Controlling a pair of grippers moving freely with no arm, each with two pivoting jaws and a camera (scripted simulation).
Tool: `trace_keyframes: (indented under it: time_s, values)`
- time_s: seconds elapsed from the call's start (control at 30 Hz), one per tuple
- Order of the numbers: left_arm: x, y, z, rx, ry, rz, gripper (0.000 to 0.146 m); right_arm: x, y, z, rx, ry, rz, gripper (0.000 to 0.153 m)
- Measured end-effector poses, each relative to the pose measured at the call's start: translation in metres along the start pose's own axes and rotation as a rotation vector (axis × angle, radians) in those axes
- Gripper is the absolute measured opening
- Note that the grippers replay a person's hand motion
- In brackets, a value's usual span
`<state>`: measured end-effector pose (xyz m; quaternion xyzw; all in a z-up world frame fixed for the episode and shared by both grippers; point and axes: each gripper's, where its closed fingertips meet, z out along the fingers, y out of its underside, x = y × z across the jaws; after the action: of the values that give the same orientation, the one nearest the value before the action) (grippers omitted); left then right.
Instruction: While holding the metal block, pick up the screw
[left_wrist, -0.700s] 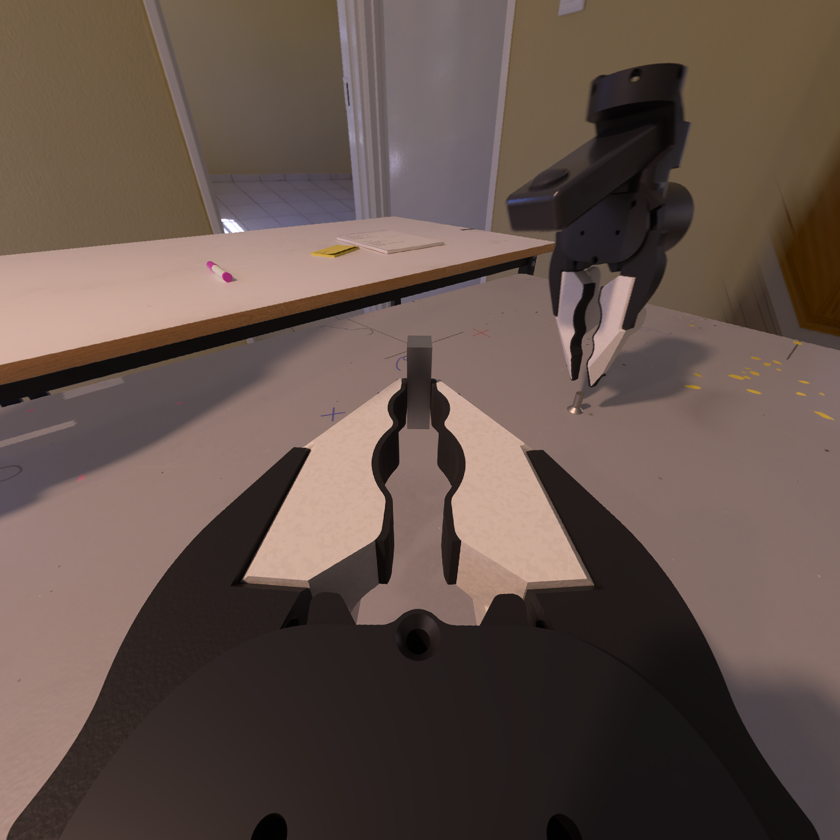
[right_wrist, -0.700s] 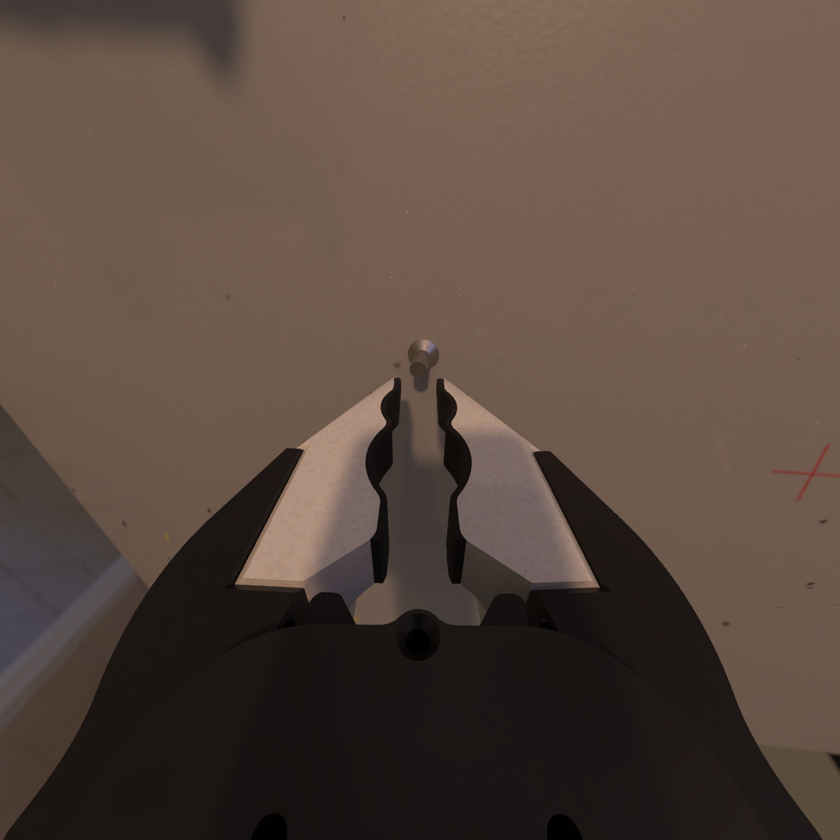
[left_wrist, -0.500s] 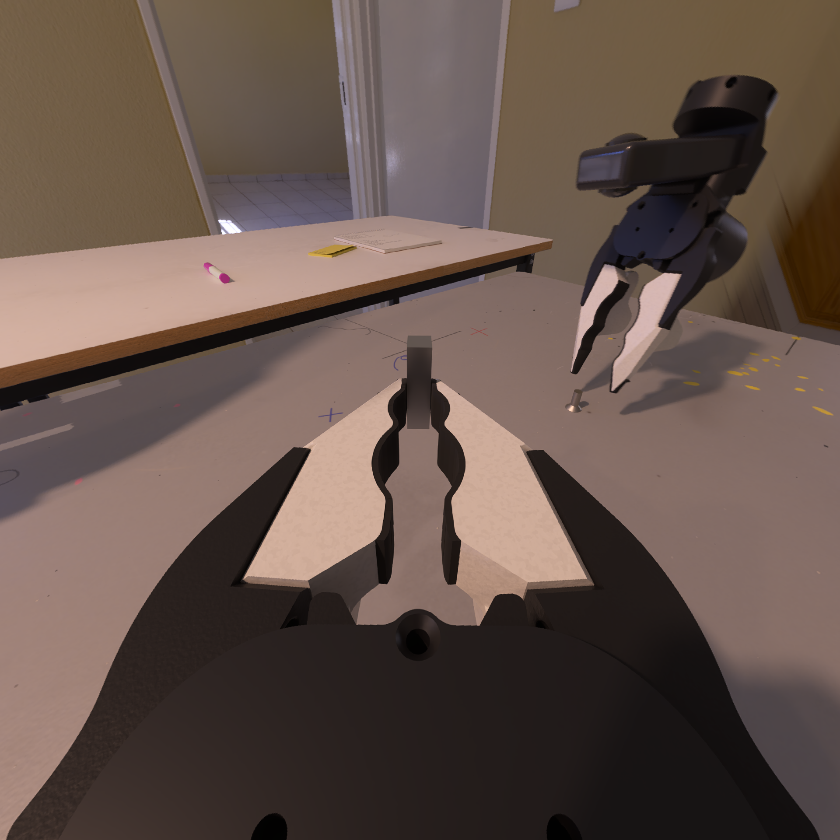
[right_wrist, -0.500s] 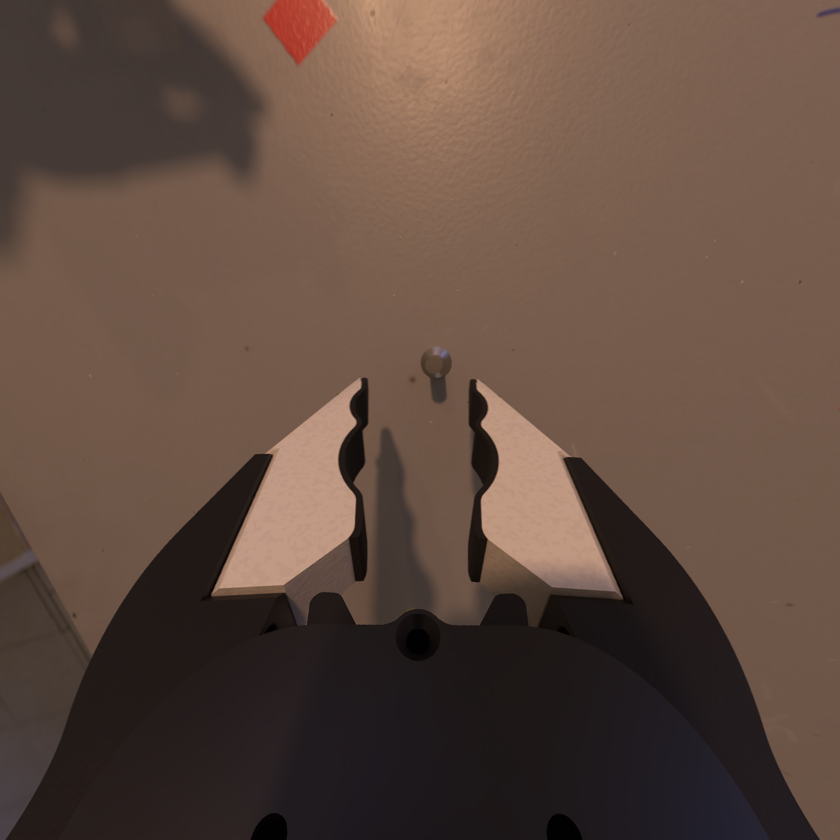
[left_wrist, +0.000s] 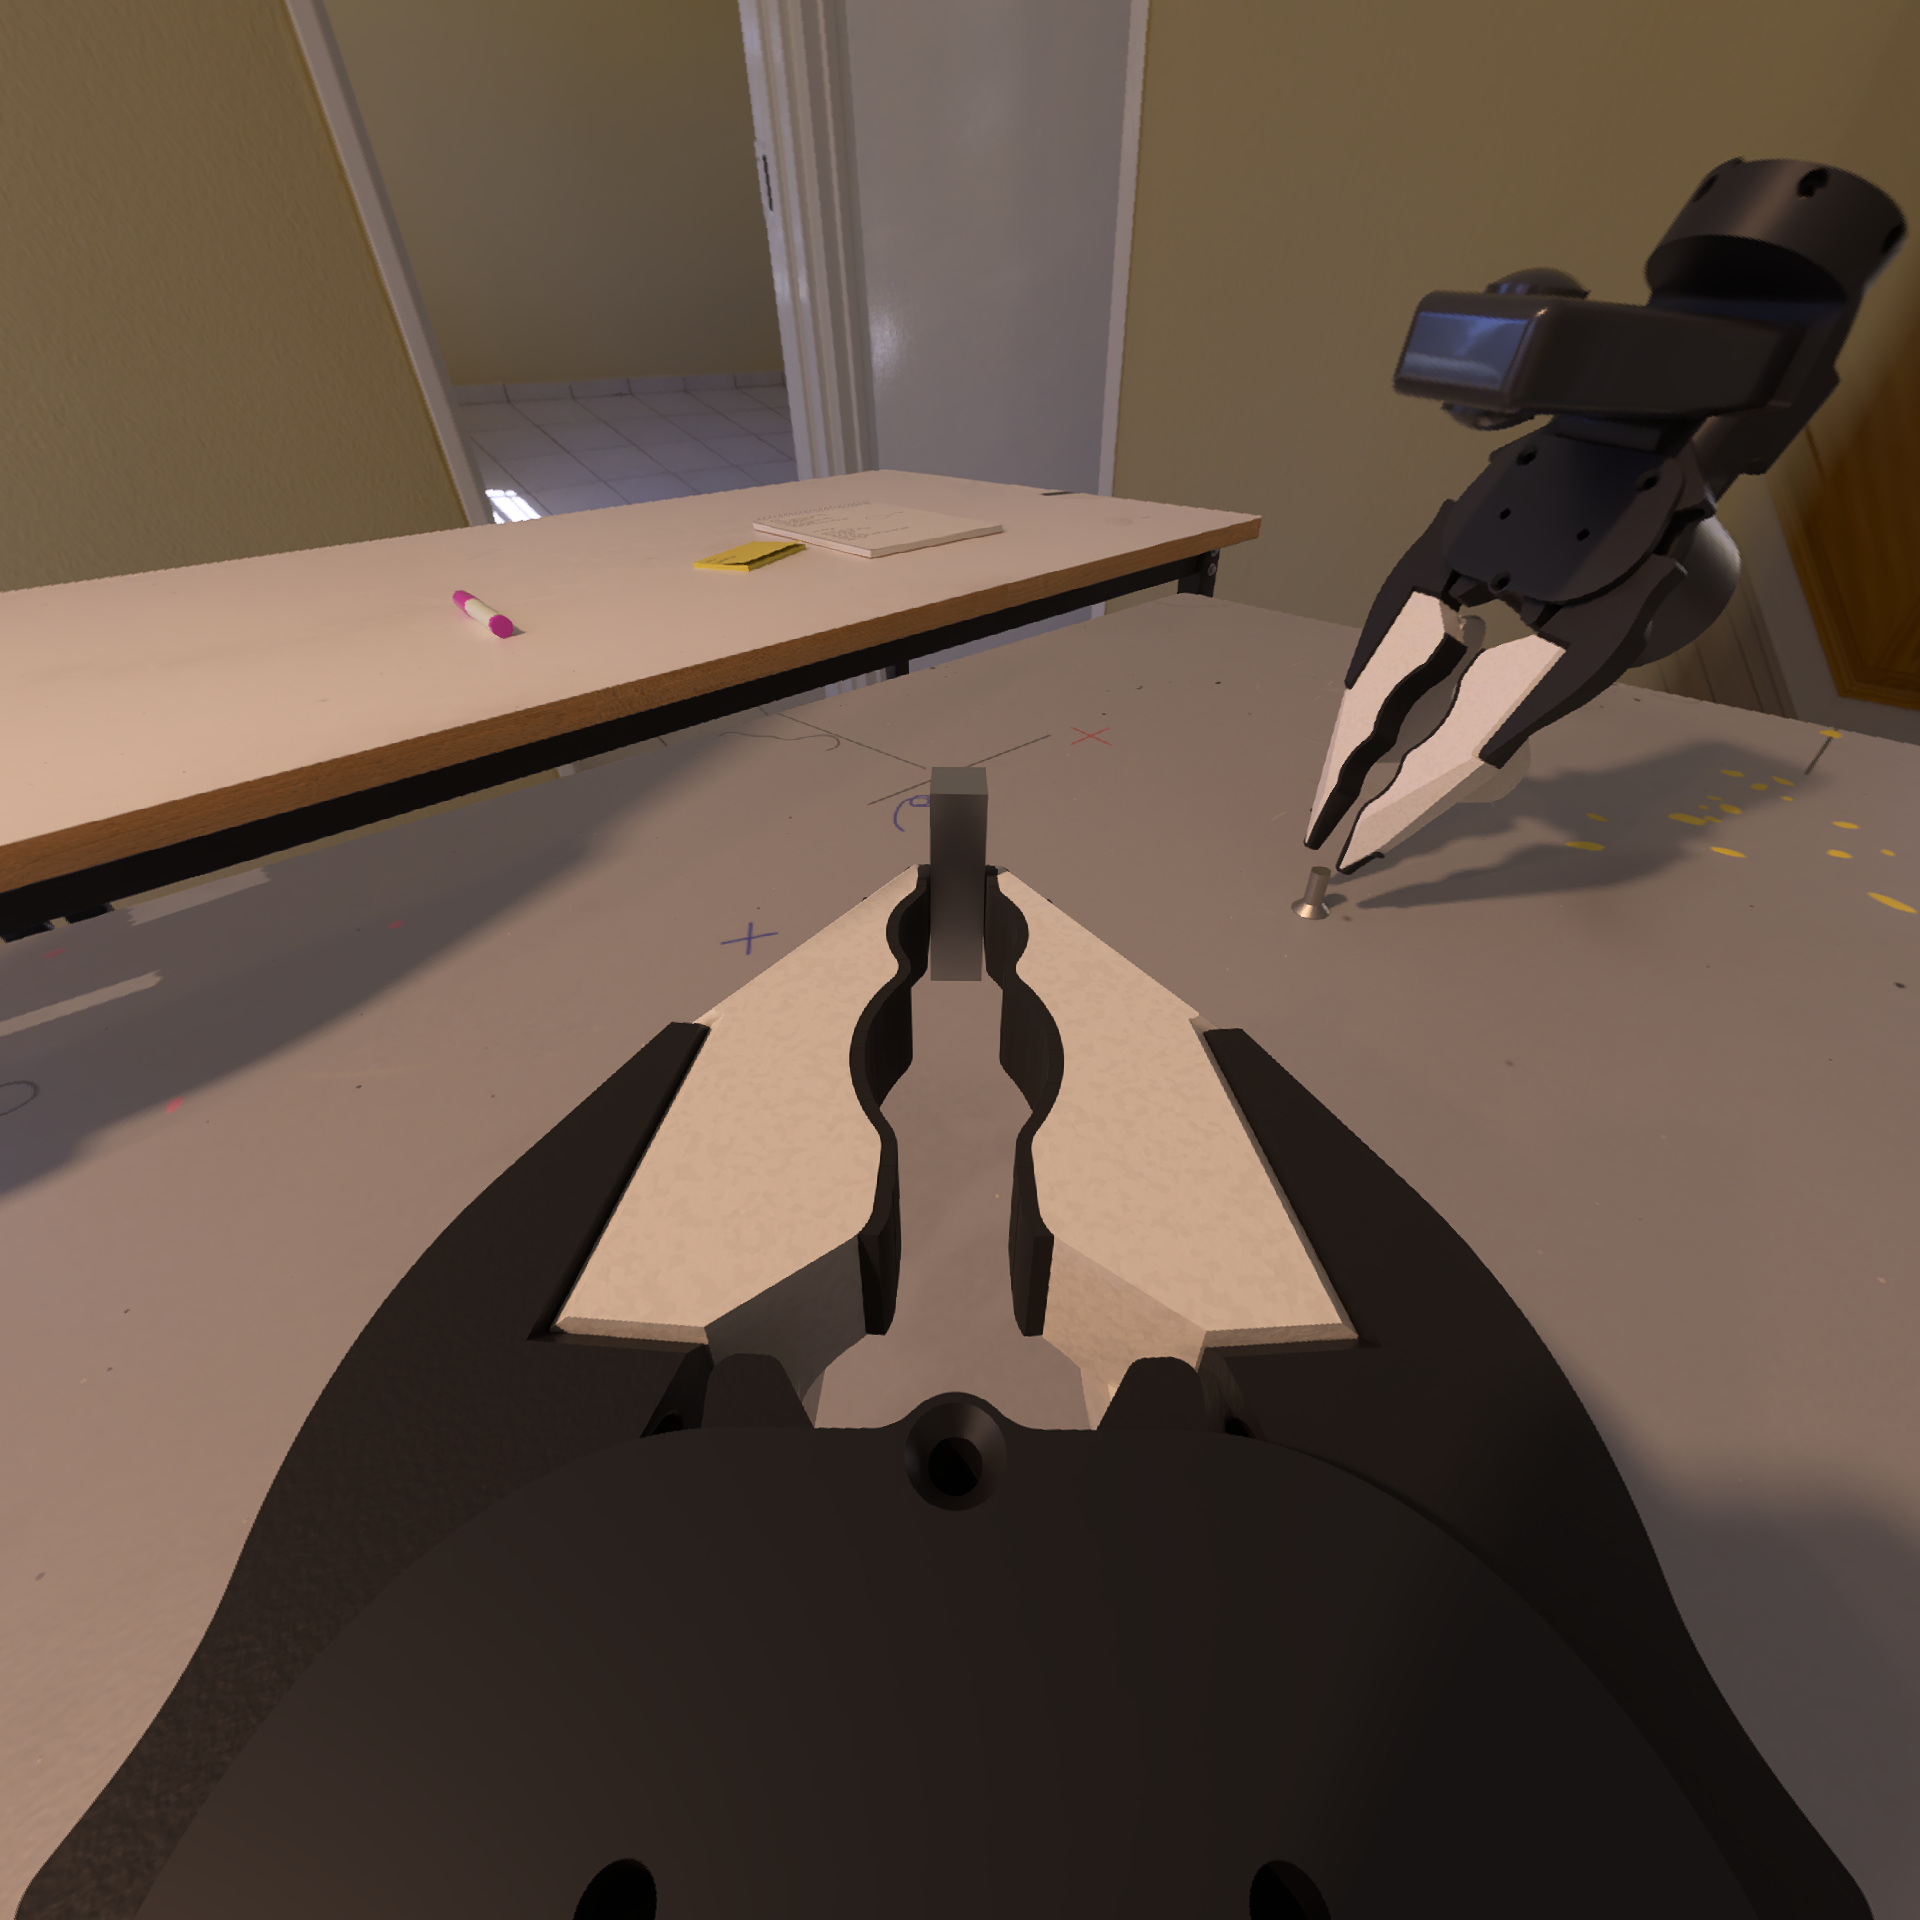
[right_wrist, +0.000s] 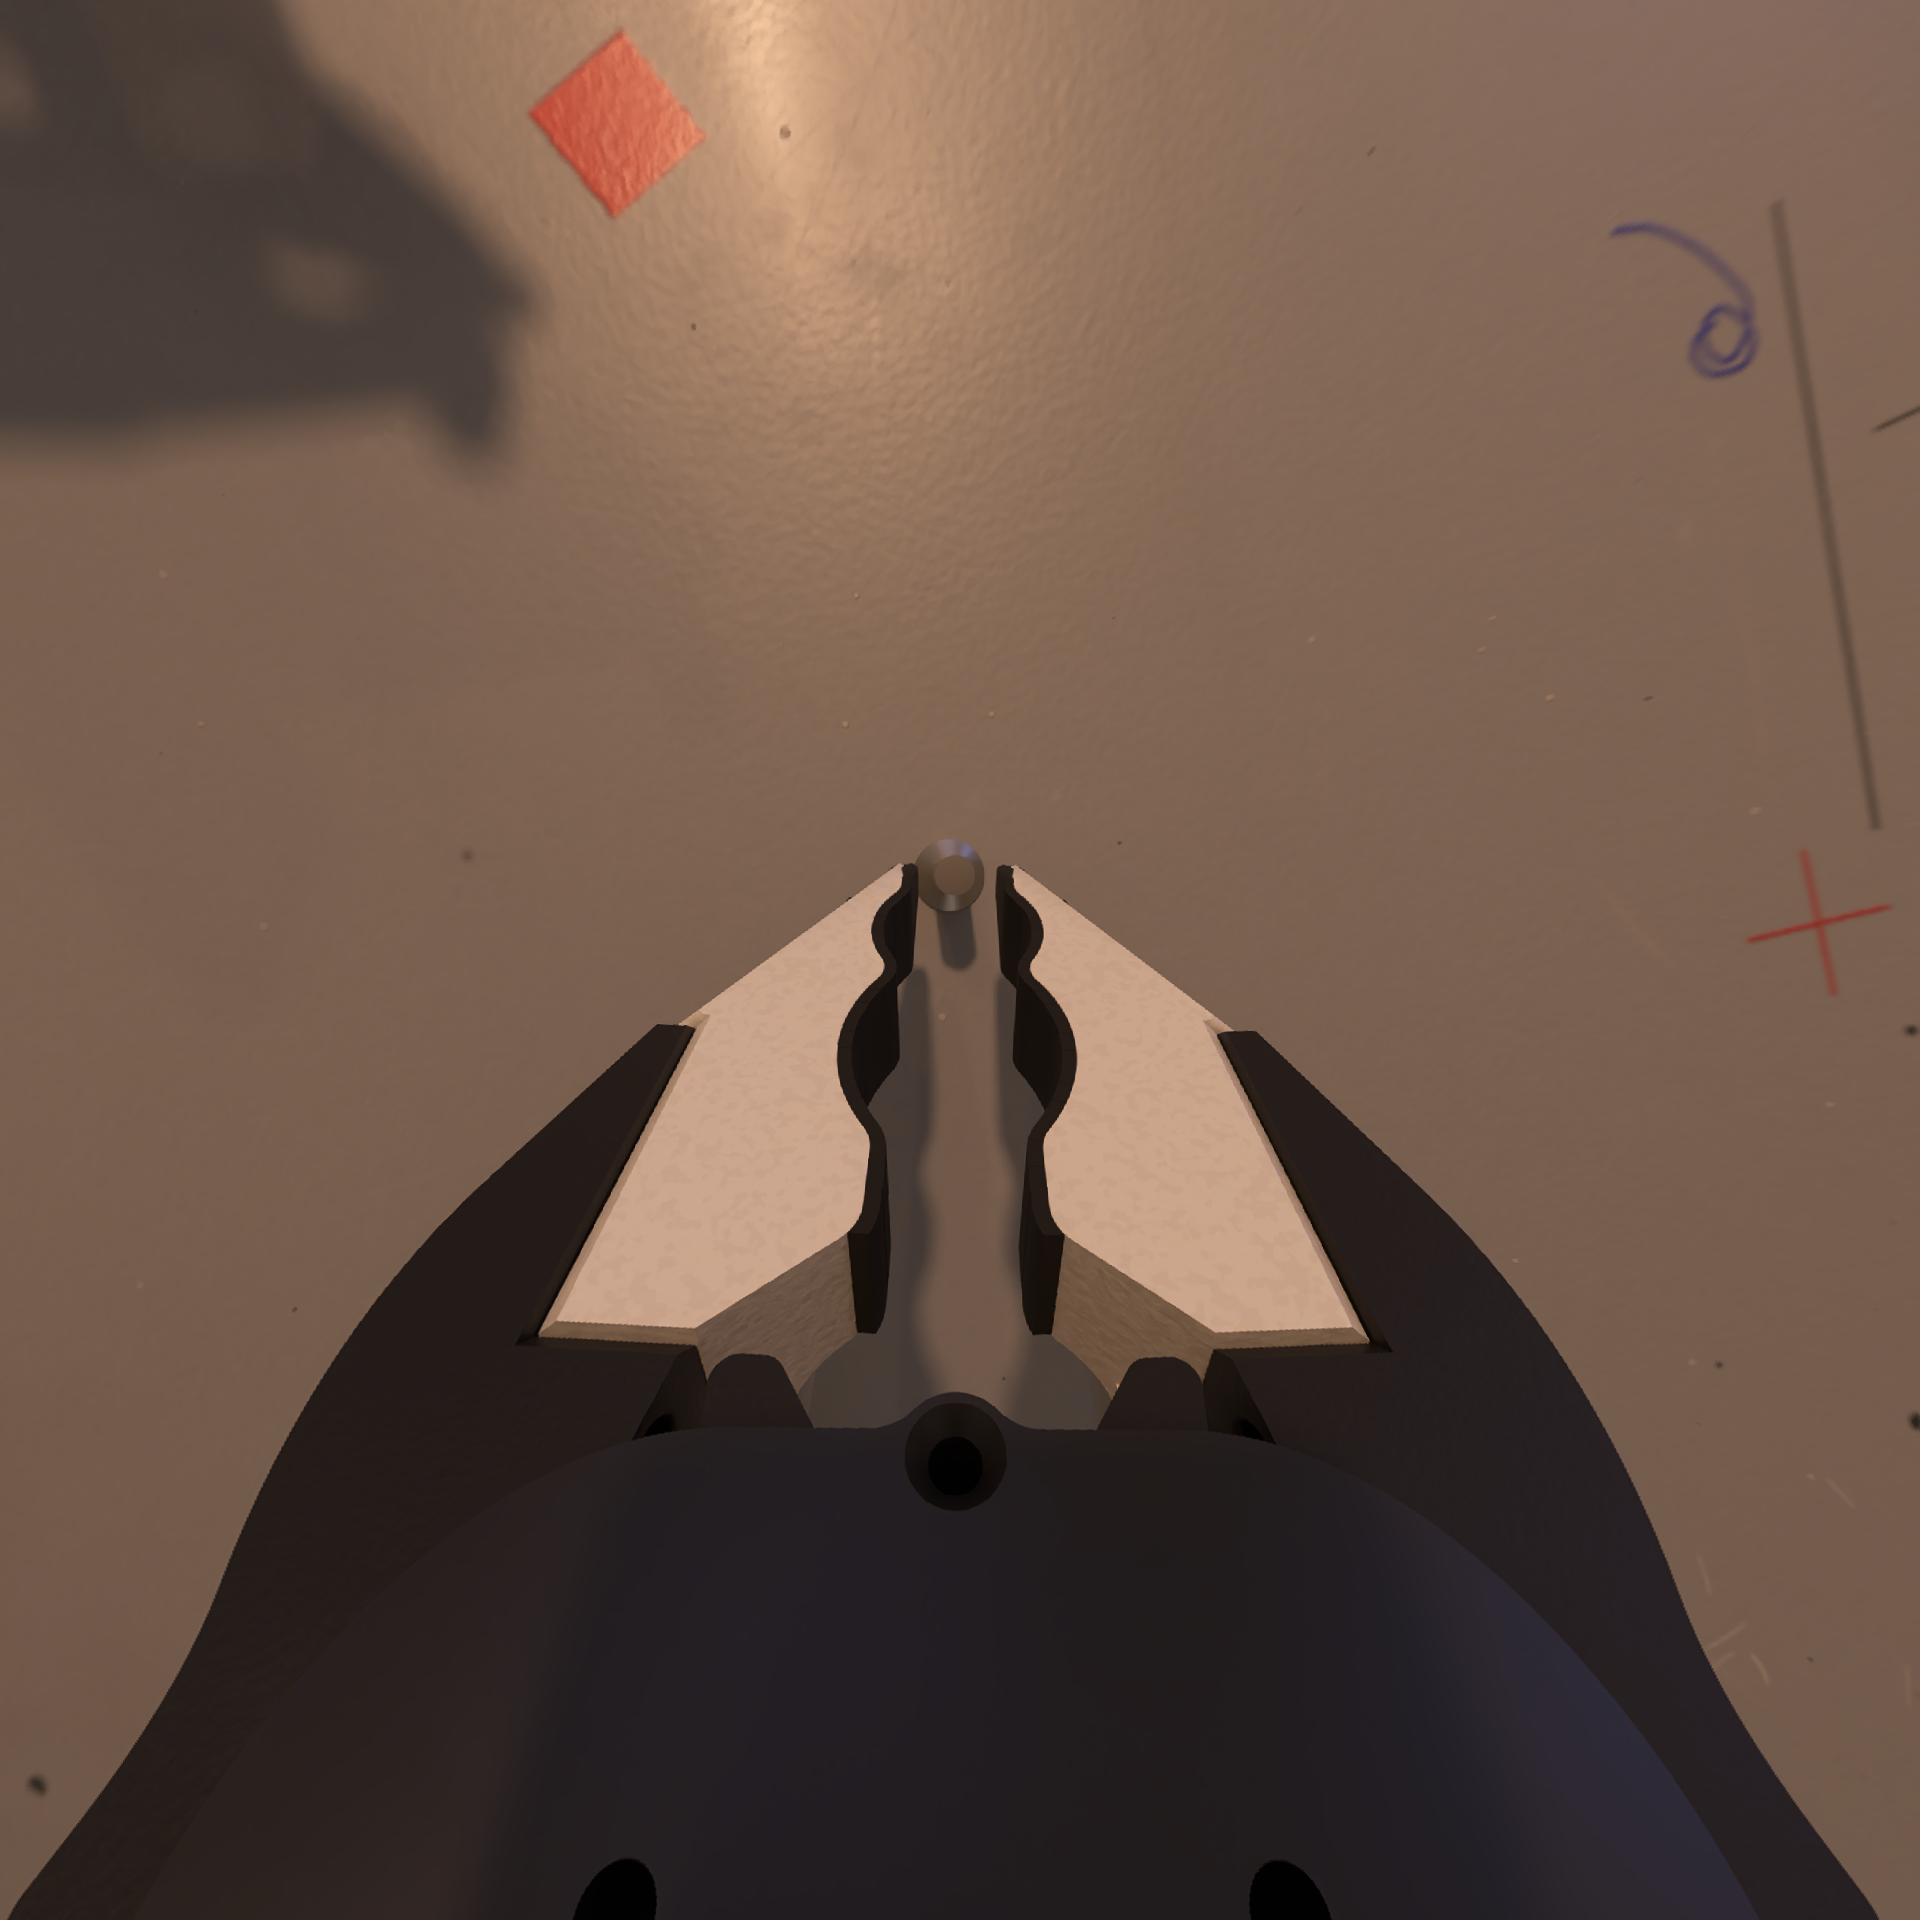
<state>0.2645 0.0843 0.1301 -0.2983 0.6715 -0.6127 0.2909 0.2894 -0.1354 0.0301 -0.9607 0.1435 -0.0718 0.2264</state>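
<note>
My left gripper (left_wrist: 957, 883) is shut on the grey metal block (left_wrist: 957, 831), which stands upright between its fingertips above the grey table (left_wrist: 1455, 1143). The small silver screw (left_wrist: 1313, 896) stands head down on the table to the right. My right gripper (left_wrist: 1335, 854) leans down over it from the right, with its tips at the top of the screw's shaft. In the right wrist view the screw (right_wrist: 951, 875) sits between the tips of the right gripper (right_wrist: 949, 881). The jaws are drawn nearly together, with a thin gap on each side of the screw.
A wooden-edged side table (left_wrist: 623, 665) behind the work table holds a pink marker (left_wrist: 483, 613), a yellow pad (left_wrist: 748, 556) and a notepad (left_wrist: 878, 525). An orange square patch (right_wrist: 616, 120) and pen marks lie on the table. A doorway opens at the back.
The right gripper opened wide, swung out to the right, then came back down with its tips on either side of the screw and narrowed. The left gripper and the block have not moved.
</note>
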Motion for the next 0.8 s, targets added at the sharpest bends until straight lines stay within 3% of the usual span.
trace_keyframes:
  time_s: [0.8]
  values:
    - [0.002,0.002,0.001,-0.011,0.003,0.015,0.009,-0.002,0.009,0.014,-0.091,-0.065,-0.006,0.012]
